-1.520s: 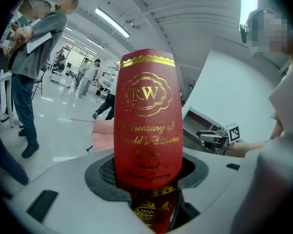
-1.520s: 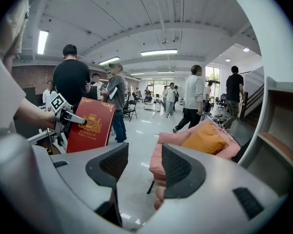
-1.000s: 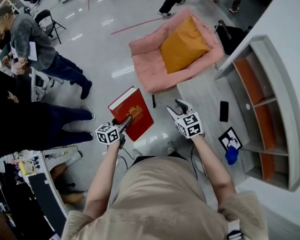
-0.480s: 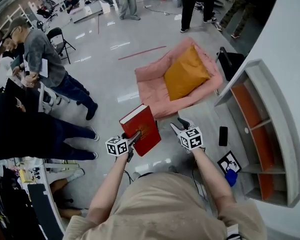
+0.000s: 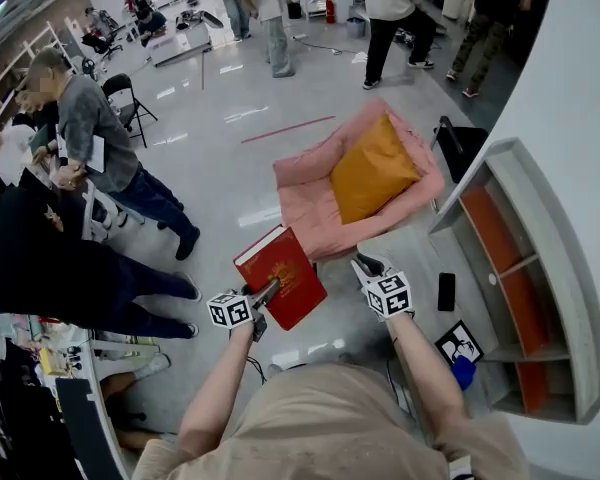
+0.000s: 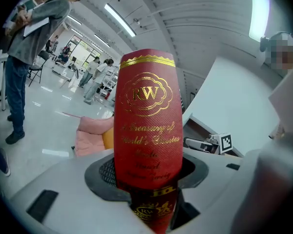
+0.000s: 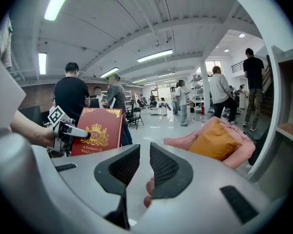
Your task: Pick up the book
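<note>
A red hardcover book [image 5: 283, 276] with gold lettering hangs in the air in front of me. My left gripper [image 5: 269, 290] is shut on its lower edge. In the left gripper view the book [image 6: 147, 126] stands upright between the jaws and fills the middle. My right gripper [image 5: 366, 266] is to the right of the book, apart from it. Its jaws have just been closing and stand almost together with nothing between them [image 7: 139, 167]. The right gripper view shows the book [image 7: 98, 130] at the left with the left gripper [image 7: 82, 134] clamped on it.
A pink armchair [image 5: 310, 203] with an orange cushion [image 5: 372, 168] stands just beyond the book. At the right is a grey and orange shelf unit [image 5: 525, 258], with a phone [image 5: 447, 290] and a marker card [image 5: 460, 342] on the grey surface. People [image 5: 95, 133] stand at the left.
The right gripper's jaws have come together from wide open. The left gripper has risen a little with the book, and my head view has tilted up toward the room.
</note>
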A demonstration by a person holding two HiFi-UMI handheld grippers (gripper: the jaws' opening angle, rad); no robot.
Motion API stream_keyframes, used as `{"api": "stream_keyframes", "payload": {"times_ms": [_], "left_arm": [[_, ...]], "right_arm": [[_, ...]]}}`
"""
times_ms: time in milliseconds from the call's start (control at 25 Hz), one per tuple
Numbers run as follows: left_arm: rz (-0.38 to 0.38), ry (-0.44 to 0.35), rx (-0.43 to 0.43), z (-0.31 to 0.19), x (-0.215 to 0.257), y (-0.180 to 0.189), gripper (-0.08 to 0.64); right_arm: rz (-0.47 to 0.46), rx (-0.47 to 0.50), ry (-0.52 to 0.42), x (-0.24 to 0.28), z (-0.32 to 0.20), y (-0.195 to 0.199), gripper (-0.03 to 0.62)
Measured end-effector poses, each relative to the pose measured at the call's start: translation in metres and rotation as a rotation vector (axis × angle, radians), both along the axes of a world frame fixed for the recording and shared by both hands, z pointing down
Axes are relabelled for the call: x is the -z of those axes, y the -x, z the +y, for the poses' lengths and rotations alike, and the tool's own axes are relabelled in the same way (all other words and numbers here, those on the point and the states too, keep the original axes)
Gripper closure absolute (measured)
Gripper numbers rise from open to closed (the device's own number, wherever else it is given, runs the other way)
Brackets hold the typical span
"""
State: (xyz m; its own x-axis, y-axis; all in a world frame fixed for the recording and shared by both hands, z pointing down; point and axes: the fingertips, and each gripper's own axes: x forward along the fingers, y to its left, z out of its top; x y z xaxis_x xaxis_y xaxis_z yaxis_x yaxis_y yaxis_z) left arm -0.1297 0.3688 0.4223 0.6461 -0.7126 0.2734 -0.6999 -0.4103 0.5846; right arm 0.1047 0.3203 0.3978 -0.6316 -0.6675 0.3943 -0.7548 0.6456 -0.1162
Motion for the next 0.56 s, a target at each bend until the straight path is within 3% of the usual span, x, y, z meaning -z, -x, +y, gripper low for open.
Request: {"api": "stream_keyframes", "payload": {"times_ms": [320,560], "left_arm": [[0.013,0.006,-0.002,0.012,-0.003,0.000,0.314],[0.033,0.003,0.005,0.014,-0.002,-0.004,0.314]], "right_arm": [[-0.029,-0.019,0.005,0.006,0.007,0.000,0.532],[-0.078,0.093,0.028,0.007,0.027,0.013,0.532]]}}
